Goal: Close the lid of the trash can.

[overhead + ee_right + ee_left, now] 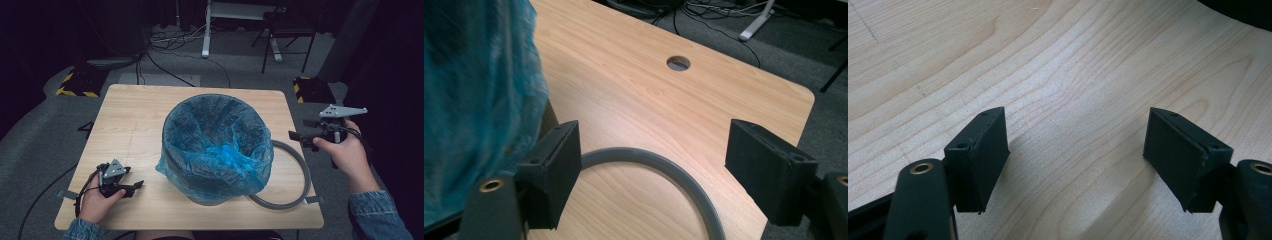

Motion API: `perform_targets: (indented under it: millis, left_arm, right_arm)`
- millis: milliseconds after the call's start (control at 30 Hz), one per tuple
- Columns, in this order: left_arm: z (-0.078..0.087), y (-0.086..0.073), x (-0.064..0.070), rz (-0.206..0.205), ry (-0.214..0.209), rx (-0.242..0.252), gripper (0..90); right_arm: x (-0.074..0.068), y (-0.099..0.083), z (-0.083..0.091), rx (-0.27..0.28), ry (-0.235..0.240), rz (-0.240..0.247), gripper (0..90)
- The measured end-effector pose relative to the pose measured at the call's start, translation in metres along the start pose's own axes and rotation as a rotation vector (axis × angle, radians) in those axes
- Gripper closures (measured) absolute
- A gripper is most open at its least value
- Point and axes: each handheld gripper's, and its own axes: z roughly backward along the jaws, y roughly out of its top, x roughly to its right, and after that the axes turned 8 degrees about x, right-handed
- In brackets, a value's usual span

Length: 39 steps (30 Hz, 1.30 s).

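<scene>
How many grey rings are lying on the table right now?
1. The grey ring lies flat on the table at the right of the bin, partly behind it; the bin and its blue bag could hide another.

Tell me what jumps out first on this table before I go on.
The bin lined with a blue bag stands mid-table, the bag's edge draped over its rim. A grey ring lies flat beside it on the table, partly tucked behind the bin. The left tongs rest open near the front corner; the right tongs hover open by the ring.
</scene>
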Motion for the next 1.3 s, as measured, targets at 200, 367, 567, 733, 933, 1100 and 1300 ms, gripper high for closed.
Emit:
perform_targets:
  millis: [200, 367, 567, 733, 933, 1100, 1300]
  left_arm:
    - [0.000, 0.000, 0.000, -0.001, 0.000, 0.000, 25.7]
    - [0.000, 0.000, 0.000, 0.000, 0.000, 0.000, 25.7]
    - [0.000, 0.000, 0.000, 0.000, -0.001, 0.000, 25.7]
    - [0.000, 0.000, 0.000, 0.000, 0.000, 0.000, 25.7]
    - [0.000, 0.000, 0.000, 0.001, -0.001, 0.001, 25.7]
    - [0.000, 0.000, 0.000, 0.001, -0.001, 0.001, 25.7]
    - [0.000, 0.000, 0.000, 0.001, -0.001, 0.001, 25.7]
  right_arm:
    - [0.013, -0.027, -0.011, -0.003, -0.015, -0.036, 23.0]
    - [0.025, -0.049, -0.019, -0.020, -0.039, -0.066, 23.4]
    - [0.035, -0.074, -0.029, -0.033, -0.053, -0.104, 23.9]
    - [0.045, -0.092, -0.036, -0.044, -0.068, -0.126, 24.5]
    - [0.052, -0.108, -0.045, -0.054, -0.082, -0.148, 24.6]
    - [0.057, -0.122, -0.052, -0.077, -0.105, -0.150, 26.8]
    - [0.062, -0.136, -0.058, -0.124, -0.120, -0.144, 34.8]
